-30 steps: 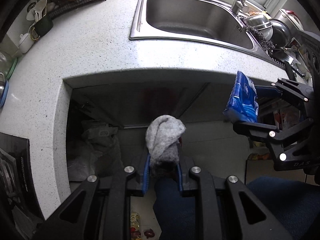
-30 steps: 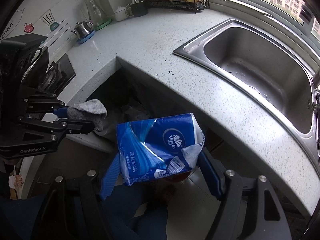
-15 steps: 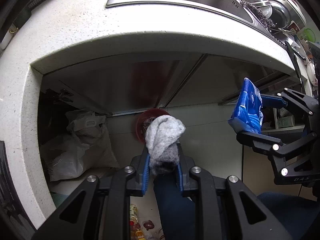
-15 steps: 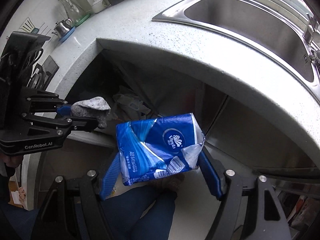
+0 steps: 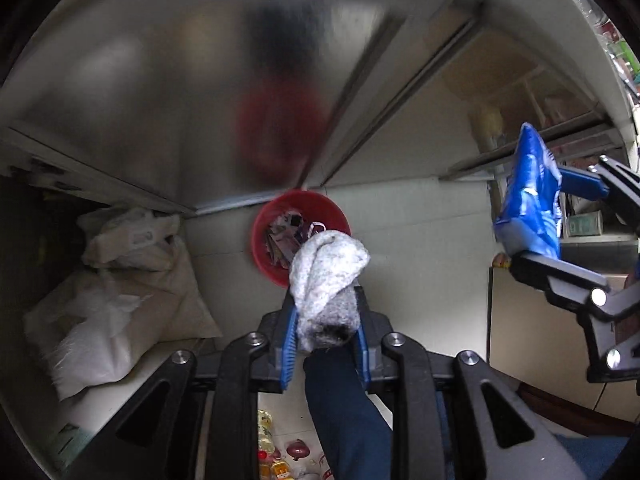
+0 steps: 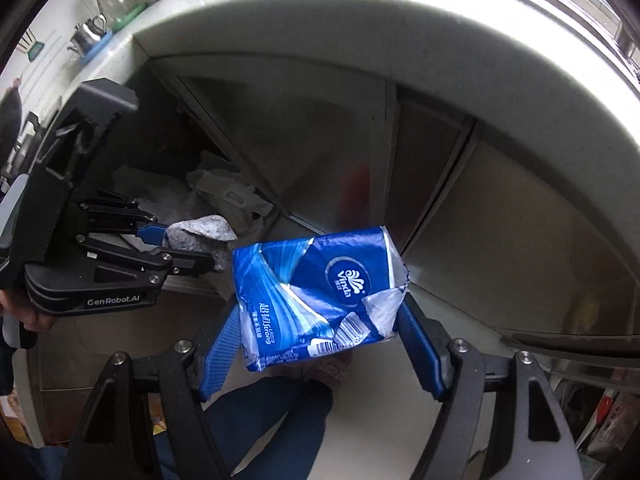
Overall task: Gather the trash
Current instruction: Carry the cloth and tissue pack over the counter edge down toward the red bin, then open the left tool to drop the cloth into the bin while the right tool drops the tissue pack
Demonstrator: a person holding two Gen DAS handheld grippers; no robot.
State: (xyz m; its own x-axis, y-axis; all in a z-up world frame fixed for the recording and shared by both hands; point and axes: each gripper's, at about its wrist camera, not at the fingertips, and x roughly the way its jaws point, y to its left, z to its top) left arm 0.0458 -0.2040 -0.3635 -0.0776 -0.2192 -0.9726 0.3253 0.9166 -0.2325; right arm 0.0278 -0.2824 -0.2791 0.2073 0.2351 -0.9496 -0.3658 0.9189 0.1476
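My left gripper (image 5: 325, 320) is clenched on a wadded grey rag (image 5: 326, 276), its blue pads pressing the wad from both sides, with the pale upper end bulging out past the fingertips. In the right wrist view the same gripper (image 6: 188, 248) sits at the left, the rag (image 6: 202, 234) pinched at its tip. My right gripper (image 6: 320, 316) is grasping a crumpled blue Vinda tissue pack (image 6: 316, 292), held across the jaws with its torn clear end toward the right finger. From the left camera that pack (image 5: 528, 200) hangs at the right edge, well apart from the rag.

Just beyond the rag, on the pale floor, stands a red trash bin (image 5: 300, 236) with scraps of wrapper inside; the rag overlaps its near right rim in the view. Half a second ago only the bin's top edge peeked out behind the rag, and a second ago the sink and countertop filled the picture. Both grippers have since dropped below the counter edge (image 6: 400, 40), so now I see steel cabinet panels (image 5: 160, 100) above the bin and a blurred red reflection in them. To the left of the bin lie white plastic bags (image 5: 120, 280) on a low shelf. My dark blue trouser leg (image 5: 344, 408) shows at the near edge under the left gripper.
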